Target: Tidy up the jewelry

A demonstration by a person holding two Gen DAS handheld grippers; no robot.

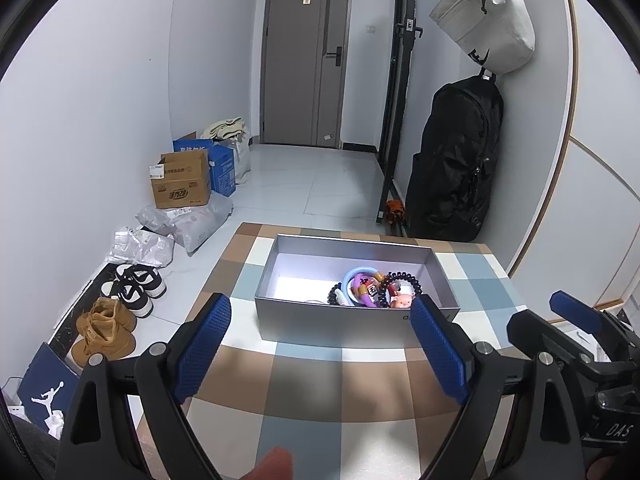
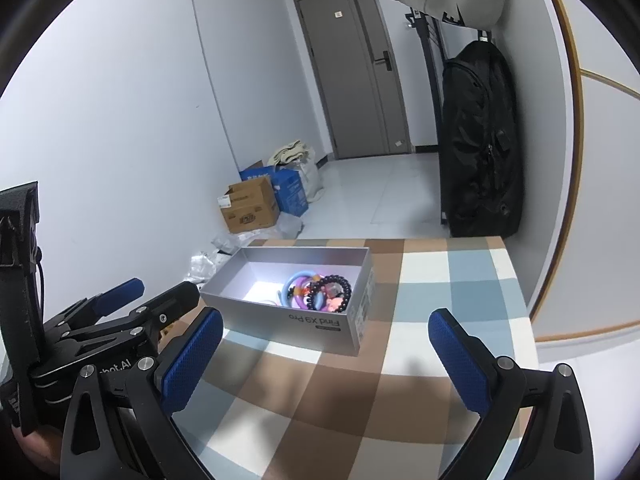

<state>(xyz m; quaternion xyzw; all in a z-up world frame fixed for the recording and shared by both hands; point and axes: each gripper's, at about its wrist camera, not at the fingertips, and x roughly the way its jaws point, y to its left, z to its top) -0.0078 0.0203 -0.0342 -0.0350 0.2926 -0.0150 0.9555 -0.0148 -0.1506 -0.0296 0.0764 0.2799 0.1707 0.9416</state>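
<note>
A grey open box [image 1: 280, 316] stands on the checked tablecloth [image 1: 304, 392]. Its right half holds a pile of jewelry [image 1: 374, 288]: a black bead bracelet [image 1: 412, 280], blue and purple rings and a small pink pig charm [image 1: 402, 301]. The box also shows in the right wrist view [image 2: 320, 326], with the jewelry [image 2: 316, 290] inside. My left gripper [image 1: 322, 316] is open and empty just in front of the box. My right gripper [image 2: 326, 326] is open and empty, to the box's front right. The right gripper shows at the left view's right edge [image 1: 576, 316].
The table's far edge lies just beyond the box. Shoes [image 1: 136, 286], cardboard boxes [image 1: 182, 178] and plastic bags [image 1: 188, 220] lie on the floor at left. A black backpack [image 1: 456, 164] and a white bag [image 1: 488, 20] hang on the right wall.
</note>
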